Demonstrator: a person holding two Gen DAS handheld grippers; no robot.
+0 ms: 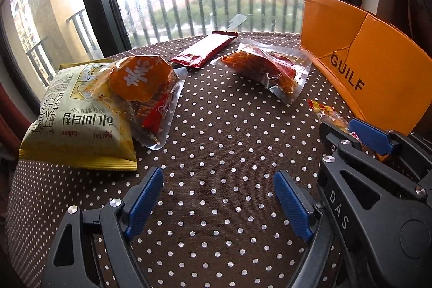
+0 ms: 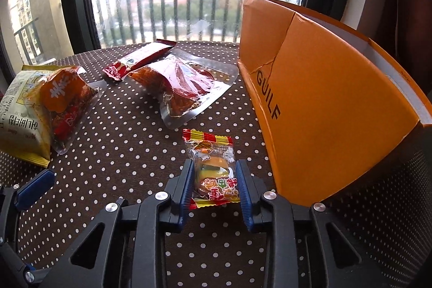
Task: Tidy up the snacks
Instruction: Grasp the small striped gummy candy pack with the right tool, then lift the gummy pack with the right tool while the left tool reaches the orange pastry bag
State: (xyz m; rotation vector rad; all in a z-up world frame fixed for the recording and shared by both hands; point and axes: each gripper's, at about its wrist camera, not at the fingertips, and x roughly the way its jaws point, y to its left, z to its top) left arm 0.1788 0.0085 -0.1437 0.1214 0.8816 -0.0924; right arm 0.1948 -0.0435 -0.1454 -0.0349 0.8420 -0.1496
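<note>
Five wrapped snacks show on the brown, white-dotted counter. The right tool is clamped on a small clear candy packet with red-and-yellow striped ends, its blue pads pressing the wrapper from both sides; the packet sits low over the counter, just beside the near corner of the tall orange cardboard box printed GUILF. I cannot tell whether the packet touches the cloth.

The left tool is empty, its fingers spread wide apart above bare counter. In the left wrist view the right tool appears at the right edge with the candy packet in its pads, close against the orange box.

At the left lies a puffy yellow chip bag with Korean lettering. A clear vacuum pouch with an orange label leans on top of its right side. Farther back, near the window, a long dark red bar wrapper lies flat. Just beside it, towards the box, is a clear vacuum pouch of reddish-brown meat, apart from the box.
</note>
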